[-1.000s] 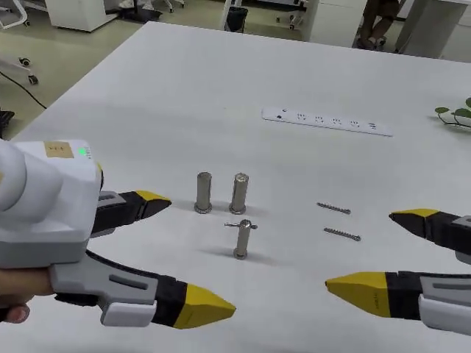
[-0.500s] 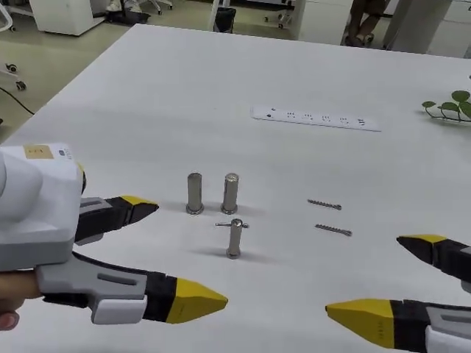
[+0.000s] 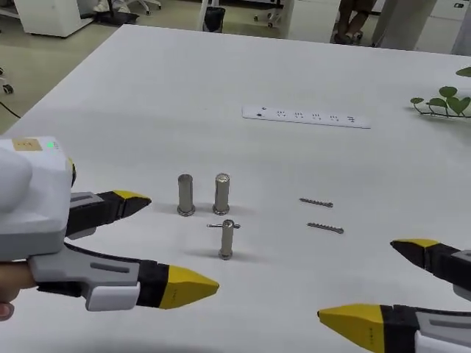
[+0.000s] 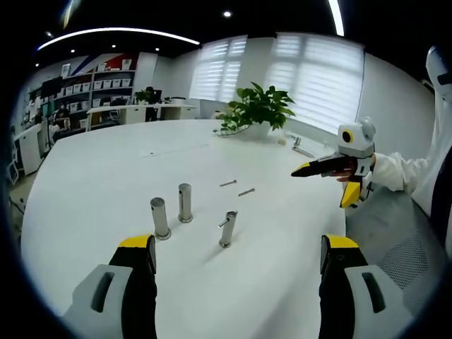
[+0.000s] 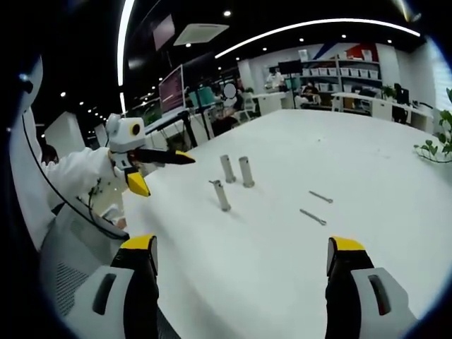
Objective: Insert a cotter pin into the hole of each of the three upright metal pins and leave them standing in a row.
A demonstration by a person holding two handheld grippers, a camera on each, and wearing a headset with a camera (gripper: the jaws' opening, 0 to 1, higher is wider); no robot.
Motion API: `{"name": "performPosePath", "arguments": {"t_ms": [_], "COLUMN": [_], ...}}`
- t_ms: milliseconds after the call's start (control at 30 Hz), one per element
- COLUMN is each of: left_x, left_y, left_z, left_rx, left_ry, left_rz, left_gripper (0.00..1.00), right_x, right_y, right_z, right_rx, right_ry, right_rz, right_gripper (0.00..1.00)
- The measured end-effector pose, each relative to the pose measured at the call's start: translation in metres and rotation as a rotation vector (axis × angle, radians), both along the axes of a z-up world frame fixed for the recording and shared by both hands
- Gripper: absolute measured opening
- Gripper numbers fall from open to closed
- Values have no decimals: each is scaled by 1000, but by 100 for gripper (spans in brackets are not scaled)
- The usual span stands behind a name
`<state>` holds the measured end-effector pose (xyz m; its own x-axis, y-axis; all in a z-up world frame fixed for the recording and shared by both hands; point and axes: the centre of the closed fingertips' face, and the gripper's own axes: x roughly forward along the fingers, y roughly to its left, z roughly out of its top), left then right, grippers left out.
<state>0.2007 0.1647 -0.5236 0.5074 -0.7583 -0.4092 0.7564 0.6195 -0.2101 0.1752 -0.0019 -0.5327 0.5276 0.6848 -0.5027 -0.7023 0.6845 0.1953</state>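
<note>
Three upright metal pins stand on the white table (image 3: 221, 103). Two pins, the left one (image 3: 185, 195) and the right one (image 3: 221, 194), stand side by side behind. In front stands a third pin (image 3: 227, 240) with a cotter pin (image 3: 219, 226) through its top hole. Two loose cotter pins lie to the right, a far one (image 3: 316, 202) and a near one (image 3: 325, 228). My left gripper (image 3: 175, 243) is open, left of the pins. Low at the right, my right gripper (image 3: 375, 287) is open and holds nothing. The left gripper view shows the pins (image 4: 185, 203) and the right gripper (image 4: 326, 180).
A white power strip (image 3: 306, 117) lies on the table beyond the pins. A green plant (image 3: 445, 103) sits at the far right edge. Office chairs and cabinets stand past the table's far end.
The head camera has shifted, so everything sits slightly lower left in view. My right gripper has dropped lower and further right in the picture. The pins and cotter pins have not moved.
</note>
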Motion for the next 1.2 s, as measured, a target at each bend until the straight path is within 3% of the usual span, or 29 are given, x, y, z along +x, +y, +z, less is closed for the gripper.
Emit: {"name": "performPosePath", "arguments": {"t_ms": [400, 600, 700, 833, 967, 1200], "left_x": [45, 65, 73, 82, 90, 103], "left_y": [12, 14, 14, 14, 16, 16], "left_z": [32, 33, 25, 12, 4, -9], "left_rx": [-18, -8, -23, -5, -15, -9], "left_ry": [-104, -138, -121, -108, -89, -77], "left_rz": [78, 110, 128, 143, 165, 191], "left_gripper": [93, 89, 86, 82, 77, 67], "right_x": [-1, -3, -4, -4, -5, -7], "right_y": [0, 2, 3, 3, 3, 5], "right_z": [1, 1, 0, -2, -2, -4], "right_rx": [2, 10, 5, 2, 5, 7], "right_ry": [7, 12, 18, 27, 29, 39], "right_rz": [6, 15, 26, 28, 35, 36], "right_gripper": [98, 97, 97, 97, 98, 98]}}
